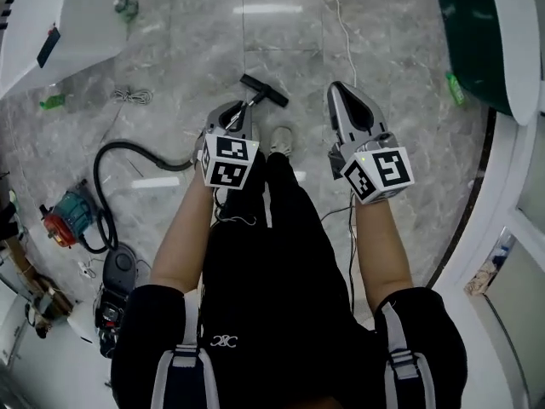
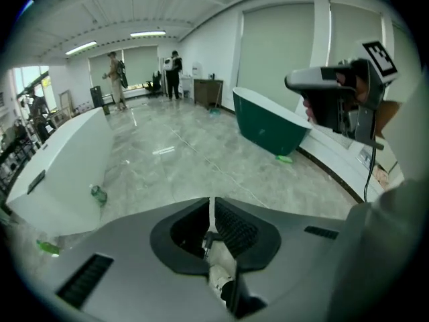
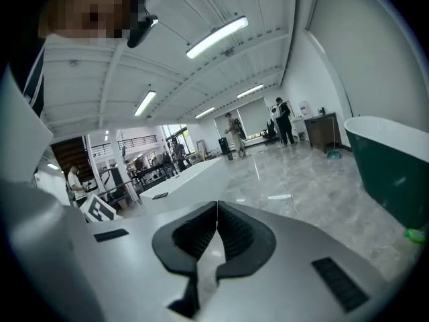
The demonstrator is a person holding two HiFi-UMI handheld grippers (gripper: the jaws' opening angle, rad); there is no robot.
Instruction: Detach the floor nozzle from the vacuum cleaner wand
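The black floor nozzle (image 1: 264,90) lies on the grey marble floor ahead of my feet, on the end of a thin wand (image 1: 248,112) that slants back toward me. A black hose (image 1: 109,158) curves away left to the dark vacuum body (image 1: 116,290). My left gripper (image 1: 231,109) hangs above the wand's near end with its jaws shut and empty (image 2: 211,203). To the right of the nozzle, my right gripper (image 1: 339,86) is shut and empty as well (image 3: 217,206). I cannot tell whether the left gripper touches the wand.
A white bathtub (image 1: 60,24) stands at the left and a green one (image 1: 477,32) at the right. A white cable (image 1: 341,24) runs across the floor. Green bottles (image 1: 53,102) (image 1: 456,88) lie near the tubs. A red and teal machine (image 1: 64,216) sits at the left. People stand far off.
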